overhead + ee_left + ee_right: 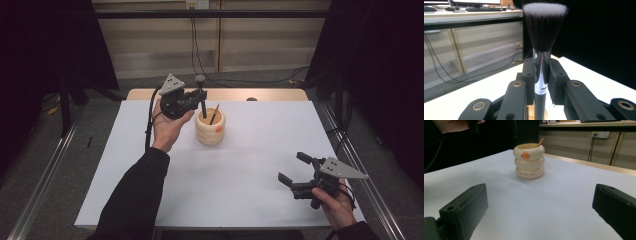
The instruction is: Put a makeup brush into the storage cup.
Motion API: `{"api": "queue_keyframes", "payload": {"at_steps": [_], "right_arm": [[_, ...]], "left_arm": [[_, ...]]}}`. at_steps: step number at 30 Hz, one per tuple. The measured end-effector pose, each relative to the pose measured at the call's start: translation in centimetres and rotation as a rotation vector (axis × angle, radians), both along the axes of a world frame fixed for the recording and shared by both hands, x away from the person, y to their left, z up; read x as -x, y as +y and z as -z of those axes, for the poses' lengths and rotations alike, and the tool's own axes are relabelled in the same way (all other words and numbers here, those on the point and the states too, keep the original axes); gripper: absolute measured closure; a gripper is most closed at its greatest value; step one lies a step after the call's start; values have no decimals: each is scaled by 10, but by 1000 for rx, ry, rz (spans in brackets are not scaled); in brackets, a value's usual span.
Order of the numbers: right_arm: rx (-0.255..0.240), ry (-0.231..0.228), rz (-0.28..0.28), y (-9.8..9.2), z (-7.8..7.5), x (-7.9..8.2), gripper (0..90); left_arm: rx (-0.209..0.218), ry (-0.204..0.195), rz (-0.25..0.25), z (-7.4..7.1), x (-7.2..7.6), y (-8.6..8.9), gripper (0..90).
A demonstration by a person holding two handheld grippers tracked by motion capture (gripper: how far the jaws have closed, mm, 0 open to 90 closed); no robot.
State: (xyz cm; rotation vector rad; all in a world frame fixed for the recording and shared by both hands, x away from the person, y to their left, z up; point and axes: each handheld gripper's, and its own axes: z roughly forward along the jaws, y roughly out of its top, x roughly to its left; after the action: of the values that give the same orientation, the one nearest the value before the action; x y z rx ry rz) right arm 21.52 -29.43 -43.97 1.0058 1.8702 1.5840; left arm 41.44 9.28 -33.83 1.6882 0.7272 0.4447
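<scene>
The landmark is the cream ringed holder, standing upright on the white table toward its far side, with a thin wooden stick leaning inside it. The left gripper is clamped on a makeup brush, which stands upright directly over the holder's mouth, its lower handle apparently entering the opening; how deep cannot be told. In the left gripper view the jaws close on the chrome ferrule and the top of the black handle, just below the bristles. Judged from appearance, the brush is light and rigid along the handle, the polished ferrule is slippery, and the bristle head is soft and would deform if pinched; the handle below the ferrule is the sounder place to grip. The holder appears stable yet light enough to tip if knocked sideways. The right gripper rests well apart from the holder, near the person's side, jaws spread wide and empty.
</scene>
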Motion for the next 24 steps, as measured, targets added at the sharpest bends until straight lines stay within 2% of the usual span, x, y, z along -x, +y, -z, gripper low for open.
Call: {"api": "queue_keyframes", "payload": {"at_steps": [1,4,5,7,9,10,11,13,14,16,18,19,21,23,24], "right_arm": [[-2,0,-1,0,0,0,0],[0,-4,-3,0,0,0,0],[0,-5,-2,0,0,0,0],[1,-4,-2,0,0,0,0],[5,-9,-3,0,0,0,0],[8,-5,-8,1,0,0,0],[4,-3,-7,1,0,0,0],[5,-3,-7,1,0,1,0],[4,-2,-5,1,0,1,0],[7,-8,-5,0,0,0,0],[-1,-6,-6,0,0,0,0],[2,-7,-6,0,0,0,0],[7,-12,-8,0,0,0,0],[4,-8,-3,1,0,1,0],[7,-11,-4,1,0,0,0]], "left_arm": [[-8,-2,2,1,-2,0,775],[8,3,-1,3,-2,-3,775],[-14,-7,-2,2,0,-5,775],[-17,-20,7,3,0,-8,775],[-29,-1,-4,6,-2,-9,775],[-17,6,4,9,-4,-9,775],[-34,5,-1,10,-5,-9,776],[-28,14,-8,15,-8,-11,776],[-30,15,5,16,-9,-10,776],[-38,19,-9,17,-9,-11,775],[-32,16,9,20,-11,-11,776],[-37,21,-10,21,-10,-12,775],[-29,25,4,25,-11,-11,775],[-43,31,-9,28,-11,-10,775],[-31,36,-1,31,-13,-9,775]]}}
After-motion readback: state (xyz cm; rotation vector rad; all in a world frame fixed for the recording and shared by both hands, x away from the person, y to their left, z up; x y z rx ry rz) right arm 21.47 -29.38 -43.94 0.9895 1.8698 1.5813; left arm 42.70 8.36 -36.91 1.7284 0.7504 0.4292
